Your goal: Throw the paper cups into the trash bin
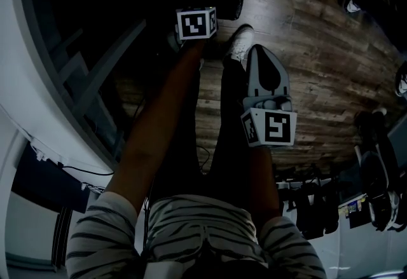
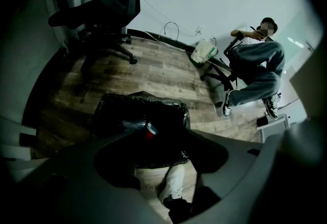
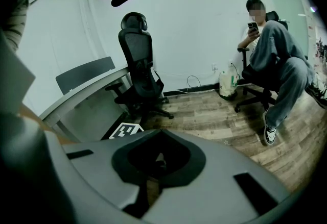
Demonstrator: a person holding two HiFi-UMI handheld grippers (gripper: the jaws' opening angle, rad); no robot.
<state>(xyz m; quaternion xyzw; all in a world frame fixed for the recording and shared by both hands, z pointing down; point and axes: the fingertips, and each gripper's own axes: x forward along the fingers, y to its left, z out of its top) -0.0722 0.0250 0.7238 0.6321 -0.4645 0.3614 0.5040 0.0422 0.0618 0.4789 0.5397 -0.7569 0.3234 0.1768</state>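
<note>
While left gripper (image 2: 166,147) hangs over trash bin (image 2: 171,108), jaws spread, empty, red paper cup (image 2: 149,131) lies inside. Right gripper (image 3: 160,135) jaws pressed together, empty. Risk: shoe (image 2: 173,182) just beside bin may knock it.

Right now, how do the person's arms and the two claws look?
Both claws are smooth grey plastic with rounded jaws and a dark cut-out between them: the left claw and the right claw. Each carries a white cube with black square markers, the left cube and the right cube. The person wears short sleeves, light with dark stripes, and the forearms are bare.
</note>
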